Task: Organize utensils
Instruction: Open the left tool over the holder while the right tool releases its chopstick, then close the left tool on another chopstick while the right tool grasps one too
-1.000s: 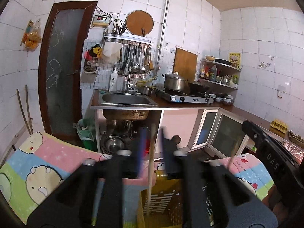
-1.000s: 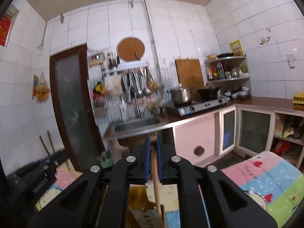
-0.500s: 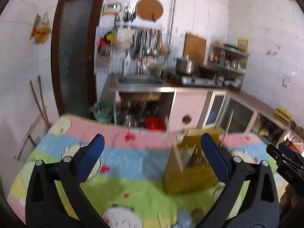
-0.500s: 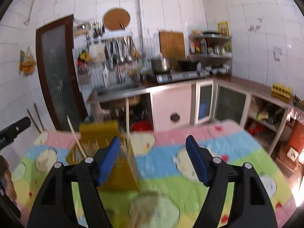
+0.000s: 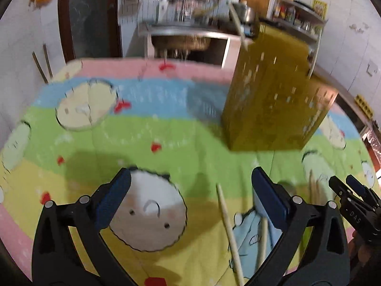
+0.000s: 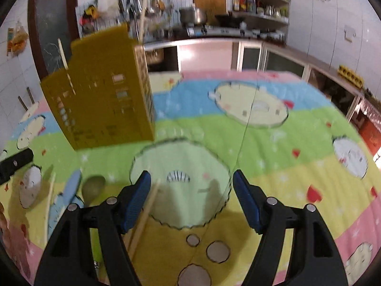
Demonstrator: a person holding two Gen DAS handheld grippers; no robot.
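Note:
A yellow slotted utensil holder point(image 5: 276, 90) stands on the cartoon-print cloth, with wooden sticks point(image 5: 237, 27) poking out of its top; it also shows in the right wrist view point(image 6: 102, 97). Loose wooden chopsticks point(image 5: 229, 233) lie on the cloth between my left gripper's fingers, near the right one. A wooden spoon point(image 6: 92, 187) and more chopsticks point(image 6: 145, 212) lie by my right gripper's left finger. My left gripper point(image 5: 190, 196) is open and empty above the cloth. My right gripper point(image 6: 191, 197) is open and empty too.
The cloth point(image 6: 262, 143) covers a table. Behind it are a sink point(image 5: 181, 29), a counter with a stove and pots point(image 6: 214, 28), wall shelves point(image 6: 259, 7) and a dark door point(image 6: 52, 23). The right gripper's tip shows in the left wrist view point(image 5: 354, 205).
Both grippers were shut on wooden sticks over the holder a second ago. They have opened, pulled back and tilted down toward the cloth. The sticks now stand in the holder.

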